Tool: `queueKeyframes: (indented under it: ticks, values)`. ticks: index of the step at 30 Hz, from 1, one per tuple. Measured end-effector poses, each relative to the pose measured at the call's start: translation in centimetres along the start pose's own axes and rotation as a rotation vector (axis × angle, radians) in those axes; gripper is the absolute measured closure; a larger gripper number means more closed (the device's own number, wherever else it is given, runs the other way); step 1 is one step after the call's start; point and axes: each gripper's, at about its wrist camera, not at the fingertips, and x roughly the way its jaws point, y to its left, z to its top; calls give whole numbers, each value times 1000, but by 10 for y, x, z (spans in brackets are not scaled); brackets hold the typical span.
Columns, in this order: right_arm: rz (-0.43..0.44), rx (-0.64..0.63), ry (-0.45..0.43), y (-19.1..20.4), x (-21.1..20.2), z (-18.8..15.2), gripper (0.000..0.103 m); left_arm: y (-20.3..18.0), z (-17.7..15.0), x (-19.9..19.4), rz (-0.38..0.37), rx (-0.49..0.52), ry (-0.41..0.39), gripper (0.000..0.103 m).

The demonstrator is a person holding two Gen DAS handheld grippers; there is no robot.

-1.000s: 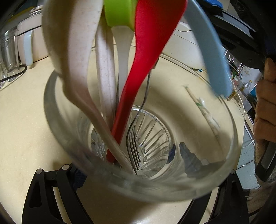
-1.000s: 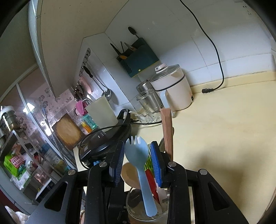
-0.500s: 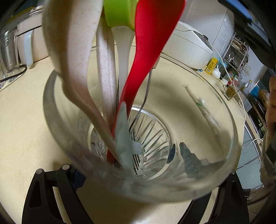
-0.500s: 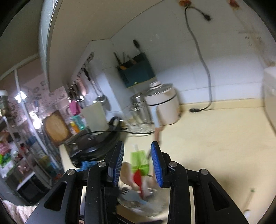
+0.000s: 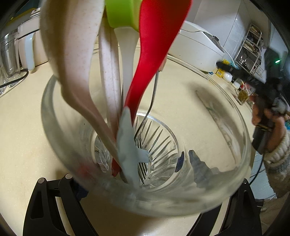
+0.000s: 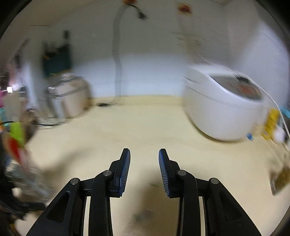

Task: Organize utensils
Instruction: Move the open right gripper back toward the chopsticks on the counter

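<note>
In the left wrist view a clear glass point(image 5: 54, 116) stands between the fingers of my left gripper point(image 5: 145, 181), which is shut on it. In the glass stand a red spoon point(image 5: 154, 54), a beige speckled spoon point(image 5: 72, 54), a green-headed white utensil point(image 5: 121, 14), a metal fork point(image 5: 154, 94) and a pale blue spork point(image 5: 126, 143). A person's hand holds my right gripper point(image 5: 268, 101) off to the glass's right. In the blurred right wrist view the right gripper point(image 6: 144, 150) is open over bare countertop, with the glass point(image 6: 21, 174) at the far left.
A white rice cooker point(image 6: 223, 109) stands at the back right of the cream countertop point(image 6: 145, 123), and a white kettle point(image 6: 68, 96) with a cord at the back left. Small bottles point(image 5: 244, 92) sit by the counter's right end. A thin pale stick point(image 5: 213, 110) shows through the glass.
The right gripper let go of the blue spork, which now stands in the glass. It then swung away to the right, over the counter. The left gripper and the glass stayed put.
</note>
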Motion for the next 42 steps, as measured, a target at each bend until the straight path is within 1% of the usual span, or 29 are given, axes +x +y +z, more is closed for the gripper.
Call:
queueKeyframes:
  ticks: [3,5,8,10,12,16,19,23,26,31,42]
  values:
    - [-42,51,21,-21,11,-9,70,0,0,0,2,2,1,11]
    - [-34,69,33,-30,17,-15,70,-1,0,0,4,3,1,11]
    - [-35,73,50,-32,22,-18,70,-2,0,0,6,5,2,11]
    - [-45,67,28,-28,23,-16,70,-6,1,0,11,9,4,10]
    - [-55,55,31,-27,23,-16,70,-8,1,1,14,12,5,10]
    - [-73,80,56,-31,28,-18,70,-10,2,2,14,11,5,10]
    - [-96,126,104,-39,37,-18,70,-11,2,4,11,7,5,10]
    - [-121,167,134,-46,42,-20,70,-10,1,4,10,6,5,10]
    - [-140,149,158,-43,45,-20,70,-10,1,3,8,4,4,10]
    - [-149,130,176,-39,49,-21,70,-11,1,3,11,6,6,10]
    - [-145,130,193,-38,55,-21,70,-10,2,3,12,7,8,10]
